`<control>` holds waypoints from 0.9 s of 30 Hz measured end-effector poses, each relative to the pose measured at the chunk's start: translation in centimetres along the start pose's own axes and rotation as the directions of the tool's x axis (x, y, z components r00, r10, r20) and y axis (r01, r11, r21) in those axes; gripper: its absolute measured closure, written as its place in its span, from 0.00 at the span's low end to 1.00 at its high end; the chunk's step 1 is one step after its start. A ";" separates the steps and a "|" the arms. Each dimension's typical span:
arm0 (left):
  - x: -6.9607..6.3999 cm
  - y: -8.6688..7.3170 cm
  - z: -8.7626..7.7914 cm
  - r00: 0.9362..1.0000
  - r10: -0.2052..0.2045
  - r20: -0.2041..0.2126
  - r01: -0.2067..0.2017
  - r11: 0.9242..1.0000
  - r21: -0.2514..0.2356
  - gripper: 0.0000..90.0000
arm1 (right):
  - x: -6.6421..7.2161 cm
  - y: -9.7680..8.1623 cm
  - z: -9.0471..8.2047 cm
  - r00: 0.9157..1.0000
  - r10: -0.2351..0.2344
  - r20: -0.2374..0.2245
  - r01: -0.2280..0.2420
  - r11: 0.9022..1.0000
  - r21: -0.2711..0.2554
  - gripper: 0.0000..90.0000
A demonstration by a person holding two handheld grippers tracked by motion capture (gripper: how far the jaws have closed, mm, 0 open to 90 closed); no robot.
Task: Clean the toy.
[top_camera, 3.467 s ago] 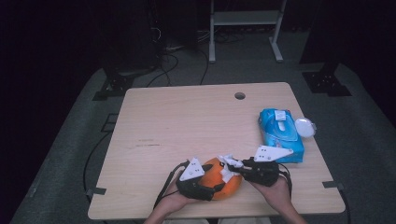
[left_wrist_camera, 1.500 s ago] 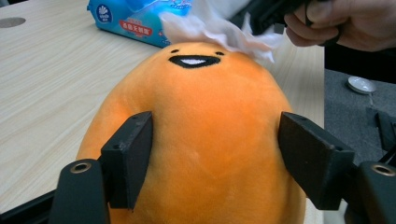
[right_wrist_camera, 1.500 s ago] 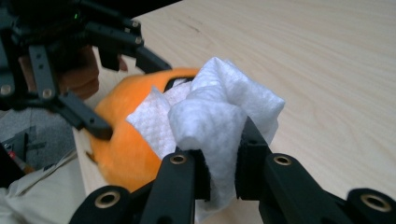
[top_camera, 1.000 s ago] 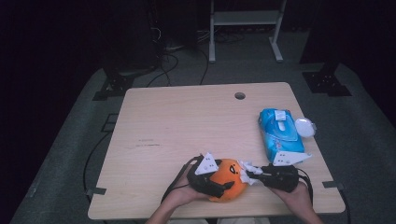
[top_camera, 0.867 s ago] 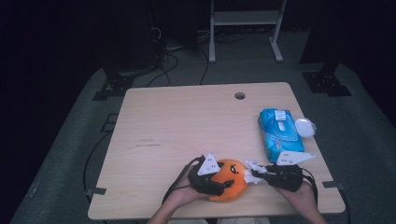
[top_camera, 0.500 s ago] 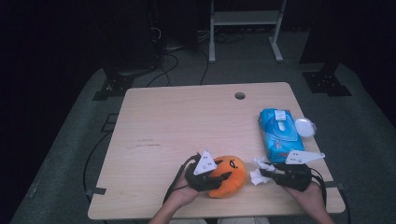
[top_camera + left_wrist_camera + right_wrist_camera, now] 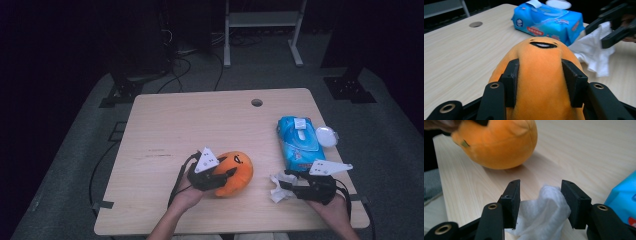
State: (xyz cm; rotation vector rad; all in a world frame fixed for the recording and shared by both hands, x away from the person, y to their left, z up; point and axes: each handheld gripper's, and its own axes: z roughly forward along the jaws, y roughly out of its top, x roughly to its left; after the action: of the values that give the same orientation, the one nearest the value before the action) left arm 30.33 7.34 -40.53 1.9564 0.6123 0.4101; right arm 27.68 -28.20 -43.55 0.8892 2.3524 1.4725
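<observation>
Counting, we see one pale wooden table (image 7: 165, 120), bare across its far half, one blue wipes pack (image 7: 298, 143) by the right edge, one orange plush toy (image 7: 236, 171) near the front edge, clamped by our left gripper (image 7: 226, 176), and one crumpled white wipe (image 7: 275, 187) between the right gripper's (image 7: 286, 183) just-opening jaws.

We see a blue wipes pack (image 7: 299, 144) on the worktop (image 7: 200, 120), a white lid (image 7: 326, 136) just beside it.
</observation>
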 end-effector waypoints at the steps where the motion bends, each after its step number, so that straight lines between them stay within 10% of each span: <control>1: 0.3 0.1 0.0 1.000 -0.005 -0.006 0.005 1.000 -0.003 0.59 | -0.1 0.2 -0.2 1.000 0.001 -0.002 -0.001 1.000 -0.020 0.55; 7: 1.6 0.8 0.4 0.999 -0.003 -0.037 0.003 1.000 -0.003 0.59 | -0.7 1.0 -1.9 1.000 0.022 0.006 -0.021 0.994 -0.110 0.53; 19: 4.3 1.8 1.9 0.994 -0.014 -0.106 0.017 1.000 0.026 0.57 | -0.9 0.5 -1.2 0.999 0.042 -0.006 -0.043 0.996 -0.077 0.53; 27: 4.8 0.9 3.0 0.996 -0.049 -0.075 0.054 0.996 0.072 0.39 | -0.9 0.2 -0.6 0.999 0.042 -0.017 -0.043 0.998 -0.053 0.51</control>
State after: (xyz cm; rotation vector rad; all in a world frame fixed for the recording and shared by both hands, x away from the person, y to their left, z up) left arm 36.06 7.58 -40.91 1.9985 0.7331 0.4342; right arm 28.16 -29.11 -43.21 0.9233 2.3071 1.5569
